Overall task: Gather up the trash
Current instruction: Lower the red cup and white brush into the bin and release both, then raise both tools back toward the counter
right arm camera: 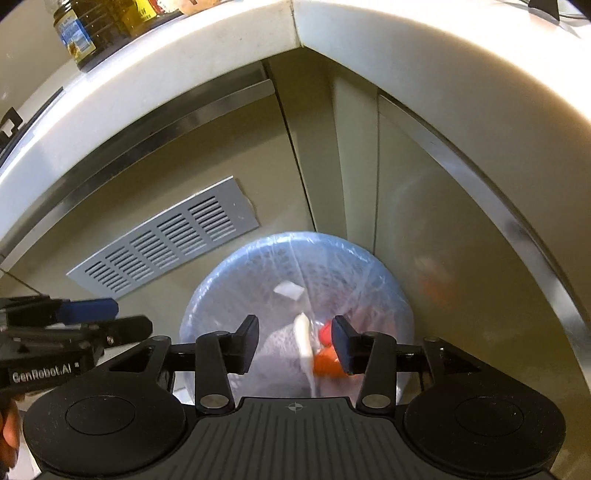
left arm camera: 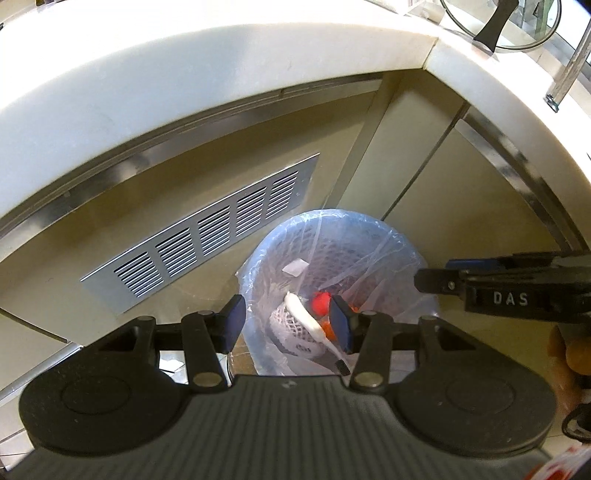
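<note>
Both hand-held grippers are held above a bin (left arm camera: 334,258) that stands on the floor in the inner corner below the counter (left arm camera: 184,85). The bin is lined with a clear bag (right arm camera: 221,280), folded over its rim.

The left hand-held gripper (left arm camera: 288,324) is seen with its jaws apart and nothing between them. The right hand-held gripper (right arm camera: 294,345) is likewise seen with its jaws apart and nothing clamped; the trash is viewed through the gap, down inside the bin.

The trash lies at the bottom of the bag: a white toothbrush (left arm camera: 306,317) slanted across a white foam net (left arm camera: 284,321), red-orange pieces (right arm camera: 327,363) just beside it, and a small white scrap (right arm camera: 289,290) higher up against the bag wall.

A slotted metal vent (left arm camera: 207,229) is set in the cabinet front, left of the bin. On the counter top, a bottle (right arm camera: 74,35) is seen near the far left edge in the right wrist view, and a glass lid (left arm camera: 517,26) near the far right corner in the left wrist view. Each hand-held gripper is visible from the side at the edge of the other's view.
</note>
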The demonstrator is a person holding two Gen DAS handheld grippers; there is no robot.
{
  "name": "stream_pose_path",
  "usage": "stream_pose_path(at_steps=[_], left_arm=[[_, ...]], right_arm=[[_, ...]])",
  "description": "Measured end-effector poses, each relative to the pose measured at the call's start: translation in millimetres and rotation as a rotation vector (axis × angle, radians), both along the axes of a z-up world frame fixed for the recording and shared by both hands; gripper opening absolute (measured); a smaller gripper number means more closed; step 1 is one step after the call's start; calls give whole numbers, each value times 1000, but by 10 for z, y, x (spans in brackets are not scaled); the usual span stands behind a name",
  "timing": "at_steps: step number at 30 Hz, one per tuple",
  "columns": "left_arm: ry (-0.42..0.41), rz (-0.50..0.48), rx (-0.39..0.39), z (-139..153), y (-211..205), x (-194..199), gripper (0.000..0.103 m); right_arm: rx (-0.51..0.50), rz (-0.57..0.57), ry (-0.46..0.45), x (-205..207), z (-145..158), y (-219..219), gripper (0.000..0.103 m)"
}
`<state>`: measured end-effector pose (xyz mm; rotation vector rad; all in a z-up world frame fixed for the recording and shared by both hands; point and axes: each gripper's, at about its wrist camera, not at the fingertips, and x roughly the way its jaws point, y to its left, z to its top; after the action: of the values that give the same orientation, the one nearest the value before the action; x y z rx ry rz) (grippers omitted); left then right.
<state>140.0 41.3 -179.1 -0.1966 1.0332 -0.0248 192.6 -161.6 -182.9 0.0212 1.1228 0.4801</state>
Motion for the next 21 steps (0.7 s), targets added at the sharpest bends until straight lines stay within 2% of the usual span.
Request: stream_pose_path(at_steps=[8, 16, 21], left_arm=[[-72, -20, -6, 378, -73, -37, 46], [-202, -7, -4, 978, -216, 12, 46], [-268, 12, 28, 1288, -254, 113, 46]], right_arm=[[19, -6, -58, -106, 419, -101, 44], [106, 10, -207, -68, 1044, -139, 44], [133, 15, -286, -14, 1306, -143, 44]])
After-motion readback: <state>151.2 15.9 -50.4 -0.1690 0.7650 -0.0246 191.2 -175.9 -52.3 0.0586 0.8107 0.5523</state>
